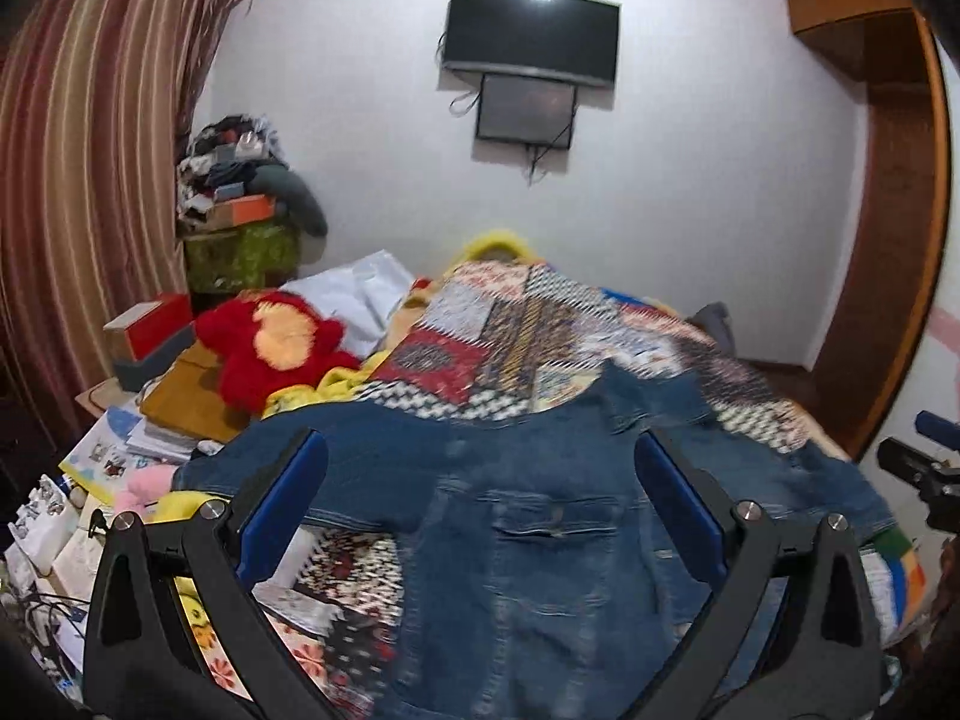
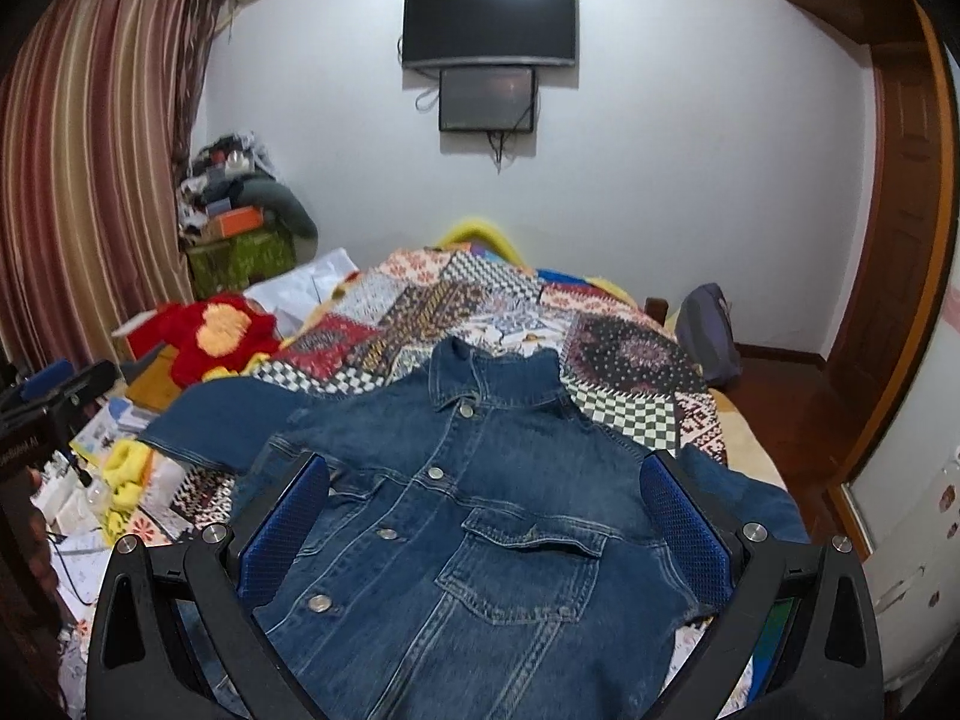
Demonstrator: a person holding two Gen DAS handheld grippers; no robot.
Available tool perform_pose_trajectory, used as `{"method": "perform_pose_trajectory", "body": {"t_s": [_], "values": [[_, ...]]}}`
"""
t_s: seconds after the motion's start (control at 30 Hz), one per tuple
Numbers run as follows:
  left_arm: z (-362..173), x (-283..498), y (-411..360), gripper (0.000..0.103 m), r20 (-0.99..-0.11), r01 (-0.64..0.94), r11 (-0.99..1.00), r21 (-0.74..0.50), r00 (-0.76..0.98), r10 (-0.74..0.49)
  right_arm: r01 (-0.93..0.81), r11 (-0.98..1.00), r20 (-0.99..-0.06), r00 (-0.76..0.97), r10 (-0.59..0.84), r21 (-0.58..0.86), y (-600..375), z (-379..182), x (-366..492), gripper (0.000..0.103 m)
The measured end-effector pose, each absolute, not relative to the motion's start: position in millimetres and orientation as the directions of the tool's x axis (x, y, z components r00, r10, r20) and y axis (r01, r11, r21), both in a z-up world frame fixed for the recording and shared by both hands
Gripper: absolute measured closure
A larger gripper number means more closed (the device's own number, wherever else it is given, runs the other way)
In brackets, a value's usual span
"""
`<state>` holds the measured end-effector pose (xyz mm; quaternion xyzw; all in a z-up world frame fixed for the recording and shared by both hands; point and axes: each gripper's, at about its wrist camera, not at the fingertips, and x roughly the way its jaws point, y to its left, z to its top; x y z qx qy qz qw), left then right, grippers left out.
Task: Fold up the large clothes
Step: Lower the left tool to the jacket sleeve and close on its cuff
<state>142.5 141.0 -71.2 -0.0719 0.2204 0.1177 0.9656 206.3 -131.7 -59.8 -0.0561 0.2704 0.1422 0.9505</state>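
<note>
A blue denim jacket (image 2: 480, 480) lies face up on the patchwork bedspread (image 2: 480, 306), collar toward the far wall, buttons and a chest pocket showing. It also shows, blurred, in the left wrist view (image 1: 540, 516). My left gripper (image 1: 480, 480) is open, its blue-padded fingers (image 1: 282, 498) spread above the jacket's left part. My right gripper (image 2: 483, 504) is open above the jacket's front, holding nothing. The right gripper's tip shows at the right edge of the left wrist view (image 1: 918, 468).
A red and yellow plush toy (image 1: 270, 348) lies left of the bed, with books, papers and boxes (image 1: 138, 420) below it. A pile of clothes and boxes (image 1: 240, 198) stands by the striped curtain. A TV (image 2: 489, 21) hangs on the far wall. A wooden door frame (image 2: 900, 240) is right.
</note>
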Motion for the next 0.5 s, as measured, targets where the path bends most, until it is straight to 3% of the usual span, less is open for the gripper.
{"method": "perform_pose_trajectory", "body": {"t_s": [0.17,0.5], "values": [[-108.0,174.2,183.1,0.0,-0.527,-0.321,0.944,-0.077,0.817,0.235,-0.309,0.949,-0.613,0.763,0.206,-0.065,-110.0,-89.8,259.4,0.0],[-211.3,215.2,282.4,0.0,-0.742,-0.463,0.83,-0.31,0.664,0.093,-0.42,0.908,-0.762,0.586,0.276,0.006,-67.5,-149.5,358.1,0.0]]}}
